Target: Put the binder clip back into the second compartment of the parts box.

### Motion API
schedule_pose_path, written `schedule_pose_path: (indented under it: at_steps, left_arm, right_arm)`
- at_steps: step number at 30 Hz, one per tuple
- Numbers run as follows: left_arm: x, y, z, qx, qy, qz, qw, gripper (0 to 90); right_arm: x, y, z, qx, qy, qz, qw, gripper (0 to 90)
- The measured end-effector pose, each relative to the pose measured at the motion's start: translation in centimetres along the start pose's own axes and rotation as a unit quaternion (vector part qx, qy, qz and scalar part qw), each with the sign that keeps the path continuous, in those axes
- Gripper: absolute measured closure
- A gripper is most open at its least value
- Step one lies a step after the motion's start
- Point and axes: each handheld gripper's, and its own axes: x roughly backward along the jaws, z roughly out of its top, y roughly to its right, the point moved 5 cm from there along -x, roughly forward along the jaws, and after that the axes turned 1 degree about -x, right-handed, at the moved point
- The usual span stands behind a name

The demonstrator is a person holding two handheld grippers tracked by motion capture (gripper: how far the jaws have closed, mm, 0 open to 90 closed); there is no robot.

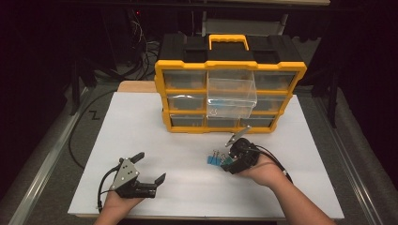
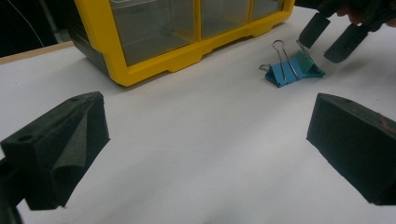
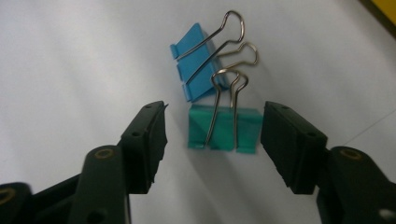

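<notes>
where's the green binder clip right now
The green binder clip lies on the white table between the right gripper's open jaws, touching the blue binder clip. In the high view it sits right of centre, before the yellow drawer organizer.

Two binder clips lie on the white tabletop (image 1: 141,122): one blue binder clip (image 3: 198,65) and one green binder clip (image 3: 223,128). At twelve o'clock stands one yellow organizer (image 1: 230,70) with nine clear drawers, one drawer (image 1: 232,96) pulled out. Two tongs: left tongs (image 1: 148,169), right tongs (image 1: 228,163).
</notes>
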Motion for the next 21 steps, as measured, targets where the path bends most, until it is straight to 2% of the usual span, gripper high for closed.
schedule_pose_path:
  at_steps: [7,12,16,21]
  left_arm:
    - [0.0,0.1,0.0,-0.003,-0.001,-0.004,1.0000,0.2]
    - [0.0,0.1,0.0,-0.004,-0.001,-0.004,1.0000,0.2]
    - [0.0,0.2,0.0,-0.005,-0.001,-0.004,1.0000,0.2]
    - [0.0,0.1,0.0,-0.005,-0.001,-0.004,1.0000,0.2]
  right_arm:
    - [-0.6,0.0,0.9,0.007,0.003,-0.015,0.9999,52.4]
    - [-0.7,-0.1,1.4,0.013,0.005,-0.013,0.9998,62.0]
    - [-0.7,-0.1,1.6,0.012,0.005,-0.007,0.9999,73.6]
    - [-0.6,-0.1,1.5,0.014,0.002,-0.001,0.9999,74.9]
